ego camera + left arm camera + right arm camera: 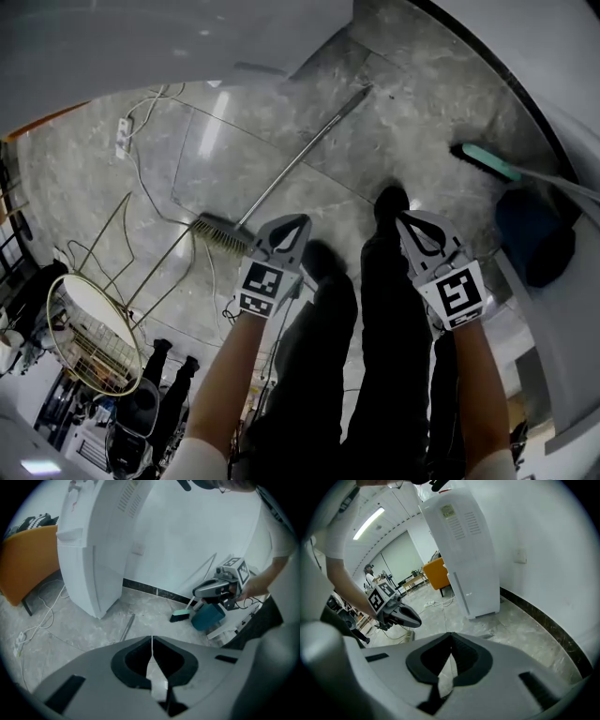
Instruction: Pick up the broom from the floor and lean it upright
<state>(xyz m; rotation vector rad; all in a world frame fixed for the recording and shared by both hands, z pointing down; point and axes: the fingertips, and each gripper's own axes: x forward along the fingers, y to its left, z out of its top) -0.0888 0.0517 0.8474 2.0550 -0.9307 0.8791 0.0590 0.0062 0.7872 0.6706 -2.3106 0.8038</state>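
The broom (281, 178) lies flat on the grey marble floor, its bristle head (221, 232) at the left and its thin metal handle running up and to the right. In the head view my left gripper (301, 218) hangs just right of the bristle head, above the floor, shut and empty. Over the person's dark shoe my right gripper (403, 217) is also shut with nothing held. The left gripper view shows its own jaws (151, 637) meeting, with the handle's far end (127, 627) beyond. In the right gripper view its jaws (451, 634) meet too, and the bristle head (408, 636) shows.
A tall white appliance (101, 541) stands by the wall, an orange seat (28, 562) beside it. A power strip with cable (123, 137) lies at the left. A gold wire stand (89, 328) is near left. A teal brush (489, 162) and a dark blue bin (532, 234) are at the right.
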